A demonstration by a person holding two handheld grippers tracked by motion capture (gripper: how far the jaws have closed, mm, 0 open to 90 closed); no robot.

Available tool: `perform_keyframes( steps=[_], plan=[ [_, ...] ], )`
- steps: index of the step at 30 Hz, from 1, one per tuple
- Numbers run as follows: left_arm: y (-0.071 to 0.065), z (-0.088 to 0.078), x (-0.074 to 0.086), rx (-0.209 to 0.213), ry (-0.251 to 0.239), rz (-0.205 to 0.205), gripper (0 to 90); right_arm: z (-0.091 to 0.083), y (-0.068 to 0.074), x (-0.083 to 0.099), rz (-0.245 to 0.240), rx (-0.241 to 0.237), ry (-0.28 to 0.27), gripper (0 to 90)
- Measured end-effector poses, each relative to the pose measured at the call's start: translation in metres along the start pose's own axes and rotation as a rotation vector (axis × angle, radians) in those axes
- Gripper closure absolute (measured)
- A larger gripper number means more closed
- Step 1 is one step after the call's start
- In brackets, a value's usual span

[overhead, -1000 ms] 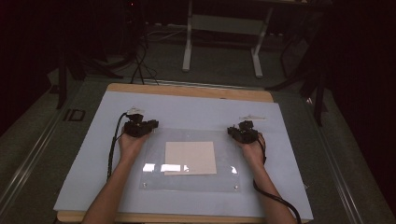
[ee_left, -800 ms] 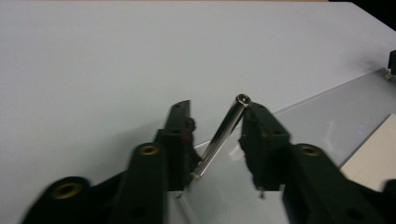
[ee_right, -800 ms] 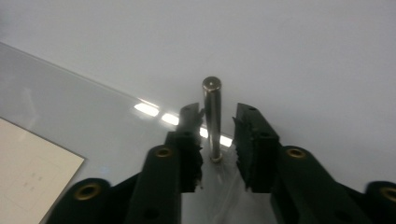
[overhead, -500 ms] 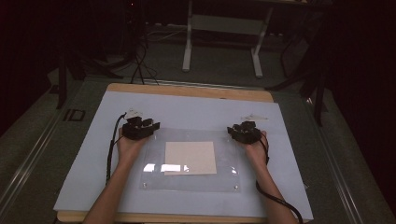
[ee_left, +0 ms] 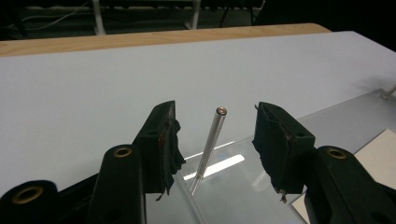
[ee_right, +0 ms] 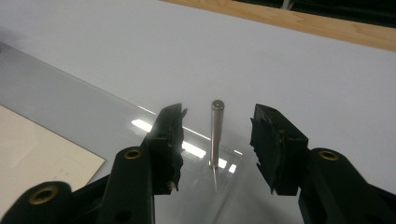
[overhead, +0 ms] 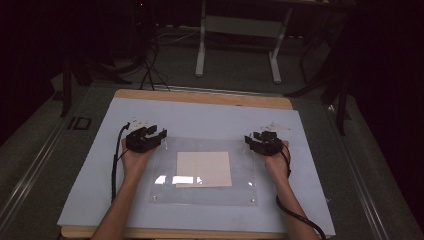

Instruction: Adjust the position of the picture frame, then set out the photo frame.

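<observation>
Pale blue mat (overhead: 200, 117) over wooden table (overhead: 200, 96), dark room; left gripper (ee_left: 217, 135), right gripper (ee_right: 217, 140) just spread, flanking pins at 10 and 2 o'clock of clear plate (overhead: 200, 145).

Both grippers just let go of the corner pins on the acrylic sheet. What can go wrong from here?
1. The left gripper has just opened, and the left pin leans between its pads, untouched. A sideways pull-out could knock it further over.
2. The right gripper straddles the right pin the same way; backing off crooked could snag it.
3. The clear sheet covers the beige paper; any bump on a pin may shift both.
</observation>
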State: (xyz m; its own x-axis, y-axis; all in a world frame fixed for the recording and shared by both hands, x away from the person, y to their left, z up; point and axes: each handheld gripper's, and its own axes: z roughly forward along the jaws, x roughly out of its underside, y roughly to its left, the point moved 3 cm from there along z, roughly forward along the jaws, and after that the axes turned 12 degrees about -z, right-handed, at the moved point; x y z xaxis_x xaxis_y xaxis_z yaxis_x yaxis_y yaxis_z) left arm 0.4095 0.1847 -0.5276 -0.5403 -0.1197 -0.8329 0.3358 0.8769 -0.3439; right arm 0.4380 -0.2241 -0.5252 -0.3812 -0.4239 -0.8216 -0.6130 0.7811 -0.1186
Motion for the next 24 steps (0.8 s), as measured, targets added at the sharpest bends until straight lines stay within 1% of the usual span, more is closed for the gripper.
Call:
perform_keyframes(
  steps=[3,6,7,10,11,12,14,16,21,22,23,24],
  plan=[
    [0.0001,0.0001,0.0012,-0.006,0.008,0.009,48.7,0.0002,0.0012,-0.0005,-0.01,0.002,-0.005,54.6],
    [0.0004,0.001,0.0026,-0.005,0.014,0.003,48.7,0.0003,0.0008,-0.0004,-0.013,0.015,-0.01,58.5],
    [0.0007,0.0012,0.0033,-0.008,0.018,0.009,48.6,0.0005,0.0002,0.0001,-0.008,0.02,-0.013,61.7],
    [0.0006,0.0011,0.0052,-0.01,0.018,0.007,48.7,-0.0002,-0.0013,0.0015,0.029,0.022,-0.035,73.8],
    [0.0008,0.0011,0.0056,-0.011,0.019,0.007,48.7,0.0002,-0.0016,0.0017,0.031,0.028,-0.037,75.9],
    [0.0013,0.0009,0.0059,-0.014,0.019,0.007,48.7,0.0005,-0.0009,0.0019,0.03,0.022,-0.042,79.8],
    [0.0024,0.0006,0.0062,-0.013,0.016,0.001,48.7,0.0009,0.0019,0.0022,0.01,0.022,-0.048,84.1],
    [0.003,0.0003,0.0067,-0.017,0.018,-0.001,49.1,0.0011,0.0034,0.0019,-0.009,0.038,-0.045,84.9],
    [0.0036,0.0007,0.008,-0.019,0.022,0.003,50.4,0.001,0.0034,0.0027,-0.008,0.037,-0.048,85.0],
    [0.0042,0.0006,0.0089,-0.024,0.019,0.007,55.8,0.0009,0.0039,0.003,-0.011,0.04,-0.05,85.2],
    [0.0042,0.0006,0.0089,-0.024,0.019,0.007,57.8,0.0009,0.0039,0.003,-0.011,0.04,-0.05,85.2],
    [0.0047,0.0,0.0089,-0.024,0.016,0.013,57.8,0.0009,0.004,0.0031,-0.011,0.041,-0.05,85.2]
  ],
)
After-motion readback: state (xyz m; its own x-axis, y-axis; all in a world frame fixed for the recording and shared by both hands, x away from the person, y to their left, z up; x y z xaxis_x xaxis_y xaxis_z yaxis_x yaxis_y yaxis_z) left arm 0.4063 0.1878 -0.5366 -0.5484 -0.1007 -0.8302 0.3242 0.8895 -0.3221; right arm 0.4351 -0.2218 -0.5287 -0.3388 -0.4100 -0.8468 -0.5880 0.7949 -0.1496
